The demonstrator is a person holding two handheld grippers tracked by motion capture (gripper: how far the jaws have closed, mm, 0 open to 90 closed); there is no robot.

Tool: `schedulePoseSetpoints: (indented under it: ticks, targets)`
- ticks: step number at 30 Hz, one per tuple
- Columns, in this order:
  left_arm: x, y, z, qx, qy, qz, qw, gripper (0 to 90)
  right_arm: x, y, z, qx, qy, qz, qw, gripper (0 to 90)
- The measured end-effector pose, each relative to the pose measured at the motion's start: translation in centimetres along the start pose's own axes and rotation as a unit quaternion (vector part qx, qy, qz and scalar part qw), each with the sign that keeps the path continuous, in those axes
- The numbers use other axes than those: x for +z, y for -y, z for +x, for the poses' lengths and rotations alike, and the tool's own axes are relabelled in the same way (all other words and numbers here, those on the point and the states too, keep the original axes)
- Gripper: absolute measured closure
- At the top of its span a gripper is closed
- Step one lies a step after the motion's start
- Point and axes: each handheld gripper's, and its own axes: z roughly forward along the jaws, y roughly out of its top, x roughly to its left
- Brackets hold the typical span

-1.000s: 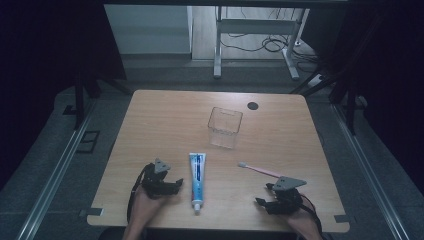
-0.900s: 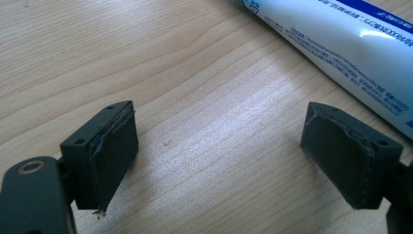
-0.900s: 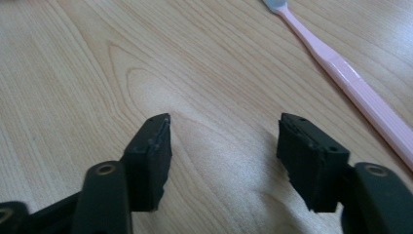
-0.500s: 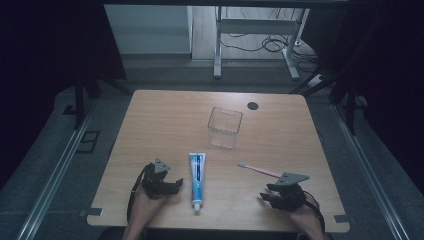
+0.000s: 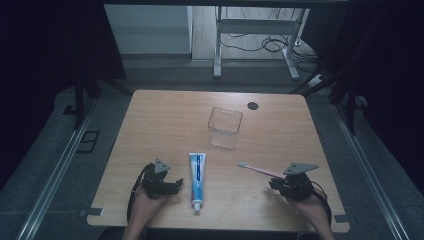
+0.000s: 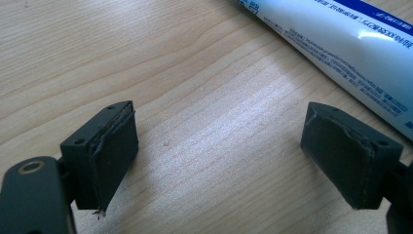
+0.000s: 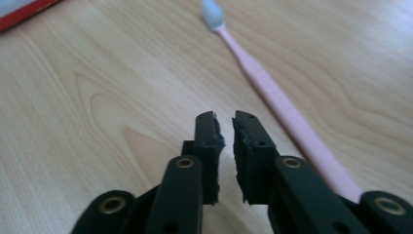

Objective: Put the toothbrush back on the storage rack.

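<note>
A white and blue toothpaste tube (image 5: 197,177) lies lengthwise near the table's front, cap toward me. To its left my left gripper (image 5: 176,185) rests on the wood, and in the left gripper view (image 6: 221,141) its jaws stand wide apart over bare wood, the tube (image 6: 336,44) beyond the right jaw. A pink toothbrush (image 5: 260,170) lies right of the tube. My right gripper (image 5: 274,185) sits at its handle end. In the right gripper view (image 7: 225,119) its jaws have just been closing and stand almost together with nothing between them, the toothbrush (image 7: 272,92) just to their right.
A clear square plastic cup (image 5: 225,127) stands upright at mid-table behind the tube. A small black disc (image 5: 253,105) lies near the far edge. A red-edged corner (image 7: 19,9) pokes into the right gripper view's top left. Desk legs and cables sit on the floor beyond.
My right gripper's jaws have closed from apart to nearly touching, and that hand has lifted a little and shifted right. The left gripper, tube, toothbrush and cup have stayed put.
</note>
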Motion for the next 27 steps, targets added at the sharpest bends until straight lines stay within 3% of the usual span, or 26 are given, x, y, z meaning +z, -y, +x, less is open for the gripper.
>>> schedulePoseSetpoints:
  ticks: [6, 13, 27]
  targets:
    - [0.0, 0.0, 0.0, -0.001, 0.000, -0.001, 1.0000, 13.5, -0.5, -0.7, -1.8, 0.014, 0.024, 0.001, 0.9996, 88.3]
    - [0.0, 0.0, 0.0, -0.001, 0.000, -0.001, 1.0000, 13.5, 0.1, -0.8, -3.7, 0.026, 0.043, 0.013, 0.9986, 89.1]
    - [0.0, 0.0, -0.1, -0.003, 0.000, -0.001, 1.0000, 13.5, 1.5, -0.5, -5.5, 0.044, 0.058, 0.022, 0.9971, 88.8]
